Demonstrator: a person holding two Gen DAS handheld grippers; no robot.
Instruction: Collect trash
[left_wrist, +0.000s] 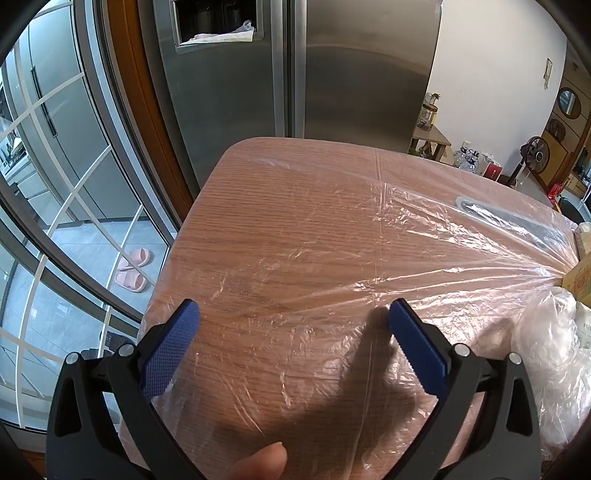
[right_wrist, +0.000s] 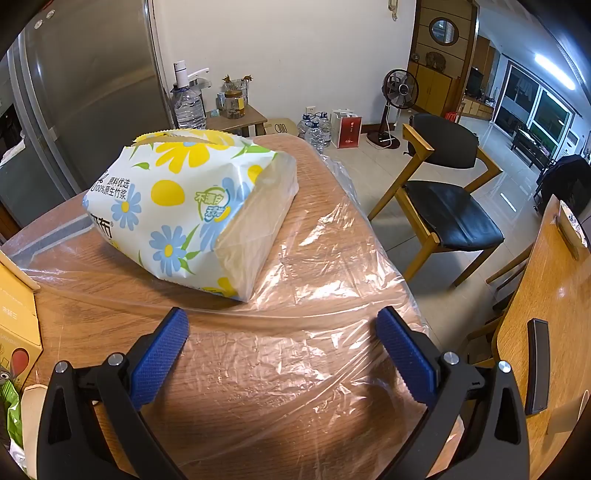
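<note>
- Left hand-held gripper (left_wrist: 291, 325) spread wide, nothing between its jaws; right hand-held gripper (right_wrist: 282, 334) likewise.
- Clear plastic film (left_wrist: 424, 236) lay across the tabletop (left_wrist: 280, 206); tissue pack (right_wrist: 188, 210) near its far edge.
- Judgement: collecting not begun; nothing picked up.

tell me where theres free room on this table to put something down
Free: the plastic sheet between the left gripper and the table's far rounded edge; also ahead of the right gripper, below the tissue pack. Crowded: boxes and bags between the grippers.
</note>
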